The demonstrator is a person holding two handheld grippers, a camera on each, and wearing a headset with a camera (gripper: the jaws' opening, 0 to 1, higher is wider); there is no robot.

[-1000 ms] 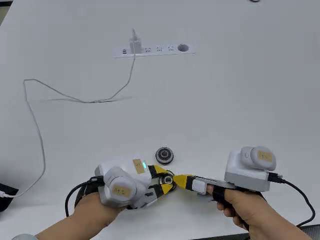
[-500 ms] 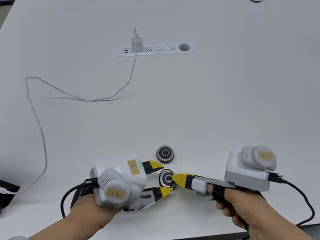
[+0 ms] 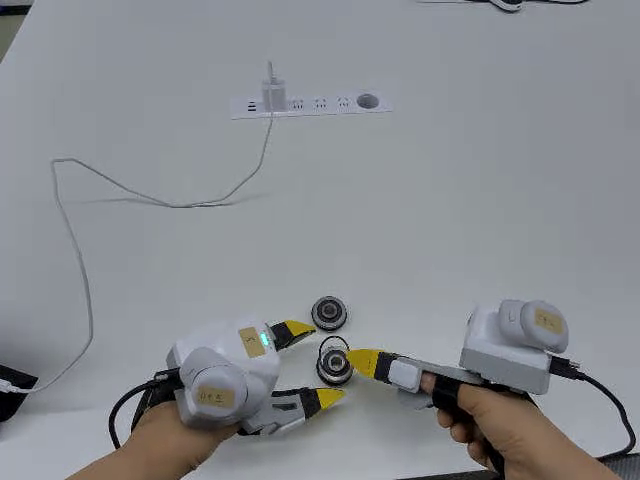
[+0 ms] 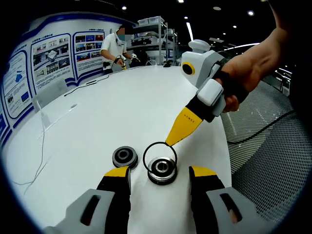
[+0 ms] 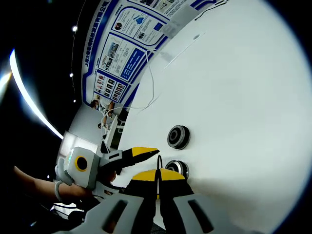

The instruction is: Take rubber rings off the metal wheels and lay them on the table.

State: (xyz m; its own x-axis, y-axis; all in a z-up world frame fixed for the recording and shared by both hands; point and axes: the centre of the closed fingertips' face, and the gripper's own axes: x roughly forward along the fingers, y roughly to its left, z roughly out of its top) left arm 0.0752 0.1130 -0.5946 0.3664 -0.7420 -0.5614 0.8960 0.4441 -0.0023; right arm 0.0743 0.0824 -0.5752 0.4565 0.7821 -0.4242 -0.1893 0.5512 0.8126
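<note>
Scene: I am looking down at a white table [image 3: 450, 200] with two small metal wheels near its front edge and a gripper on either side of them.
Near wheel: the near wheel [image 3: 335, 366] lies flat between the tips of my two grippers.
Far wheel: the far wheel [image 3: 329, 312] lies flat just beyond the near one, apart from both grippers.
Rubber ring: a thin black rubber ring [image 4: 145, 155] stands tilted over the near wheel. Its upper edge is raised and its lower edge meets the wheel.
Right gripper: my right gripper [image 3: 362, 361] has its jaws pressed together, pinching the raised edge of the ring. In the right gripper view the ring is a thin dark line between them.
Left gripper: my left gripper [image 3: 313, 362] is spread wide, one jaw on each side of the near wheel and neither touching it.
Background: a power strip [image 3: 300, 103] lies well back on the table, with a cable [image 3: 75, 260] trailing from it to the left.
Done so far: I judge the first ring is coming off the near wheel, though I cannot tell if it is fully free.
Left to do: no ring is laid down yet. The far wheel looks dark around its rim, so I judge its ring is still on.
</note>
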